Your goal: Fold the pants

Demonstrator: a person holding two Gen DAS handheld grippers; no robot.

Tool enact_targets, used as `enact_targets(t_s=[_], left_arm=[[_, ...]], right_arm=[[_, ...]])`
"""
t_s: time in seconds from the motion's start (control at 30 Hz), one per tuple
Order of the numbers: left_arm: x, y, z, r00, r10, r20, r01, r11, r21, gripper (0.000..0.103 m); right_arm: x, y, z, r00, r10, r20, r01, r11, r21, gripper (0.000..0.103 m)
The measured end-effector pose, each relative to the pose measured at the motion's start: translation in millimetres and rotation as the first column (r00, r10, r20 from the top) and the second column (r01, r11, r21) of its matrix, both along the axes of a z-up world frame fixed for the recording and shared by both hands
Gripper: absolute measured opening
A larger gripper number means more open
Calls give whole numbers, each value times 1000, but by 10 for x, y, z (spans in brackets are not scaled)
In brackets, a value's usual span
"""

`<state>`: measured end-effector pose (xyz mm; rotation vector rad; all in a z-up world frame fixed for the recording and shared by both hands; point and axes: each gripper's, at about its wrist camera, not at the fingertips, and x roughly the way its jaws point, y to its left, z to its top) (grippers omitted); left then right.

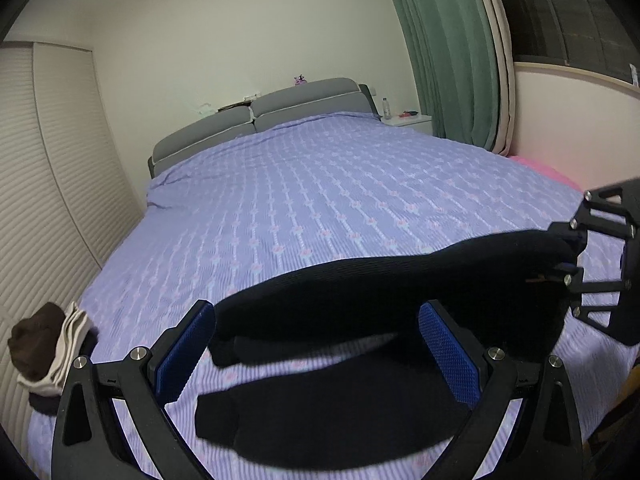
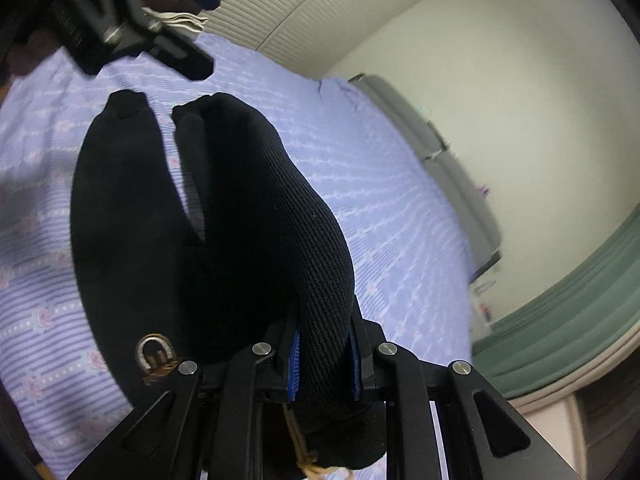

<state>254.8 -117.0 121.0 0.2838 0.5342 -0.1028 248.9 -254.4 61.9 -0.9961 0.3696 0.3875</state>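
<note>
Holding my left gripper (image 1: 316, 352) spread wide and empty, I see the black pants (image 1: 400, 280) stretched crosswise just beyond its pads, legs trailing left onto the purple bed (image 1: 320, 184). My right gripper (image 2: 324, 364) pinches the waist end, lifted; the free leg ends lie nearer my left.

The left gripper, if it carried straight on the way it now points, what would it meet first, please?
Most likely the black pants, which hang across the view just beyond the open left gripper, held up at the far end by the right gripper. Past them lies only the purple bedspread. Depth is hard to judge.
</note>
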Motion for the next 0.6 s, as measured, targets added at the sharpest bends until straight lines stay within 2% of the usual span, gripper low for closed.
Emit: enact_targets(t_s=[0.07,0.13,0.37,0.6], left_arm=[[-103,26,-68,1000,5,-13,-6,1000,-5,103],[-178,44,-142,999,11,-30,-11,1000,-9,103],[-352,-38,-483,996,0,-91,1,1000,10,103],[-328,-120,-713,992,0,-125,2,1000,20,103]], right_arm=[[-201,-9,-135,999,8,44,-7,999,-38,19],[-341,63,-307,999,-2,52,5,998,-55,19],[-487,29,-893,997,-50,-62,43,994,-100,19],[-344,-87,-1119,979,-132,-157,124,990,-60,20]])
